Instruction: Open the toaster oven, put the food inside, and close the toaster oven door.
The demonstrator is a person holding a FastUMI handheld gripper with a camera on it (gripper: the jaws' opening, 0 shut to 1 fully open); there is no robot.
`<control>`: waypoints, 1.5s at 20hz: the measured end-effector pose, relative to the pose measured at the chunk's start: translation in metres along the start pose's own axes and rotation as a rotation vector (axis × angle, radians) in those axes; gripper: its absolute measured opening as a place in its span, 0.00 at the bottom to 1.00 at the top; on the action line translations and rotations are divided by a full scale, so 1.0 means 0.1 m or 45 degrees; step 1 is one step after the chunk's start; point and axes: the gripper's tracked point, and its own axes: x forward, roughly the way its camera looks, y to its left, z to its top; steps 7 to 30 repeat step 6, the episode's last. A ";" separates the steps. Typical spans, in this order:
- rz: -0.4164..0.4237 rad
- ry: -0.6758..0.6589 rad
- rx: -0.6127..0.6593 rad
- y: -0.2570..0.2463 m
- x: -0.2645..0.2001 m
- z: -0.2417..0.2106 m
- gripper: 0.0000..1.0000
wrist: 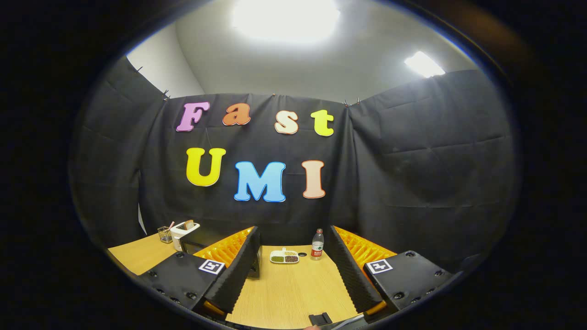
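Note:
My gripper stands open above a wooden table, with nothing between its fingers. Beyond the fingertips, near the table's back edge, lies a white divided plate holding green and brown food. A dark toaster oven sits at the back left, mostly hidden behind the left finger; whether its door is open or closed cannot be told. The gripper is well short of both the plate and the oven.
A clear water bottle with a red label stands just right of the plate. A white container sits on or behind the oven, and a mesh cup stands to its left. Black cloth walls close off the back and sides.

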 end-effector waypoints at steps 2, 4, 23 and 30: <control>0.018 0.002 -0.001 -0.02 0.01 0.00 0.96; 0.032 0.007 0.003 -0.04 0.02 -0.02 0.96; 0.042 0.016 0.017 -0.05 0.04 -0.04 0.96; 0.042 0.016 0.017 -0.05 0.04 -0.04 0.96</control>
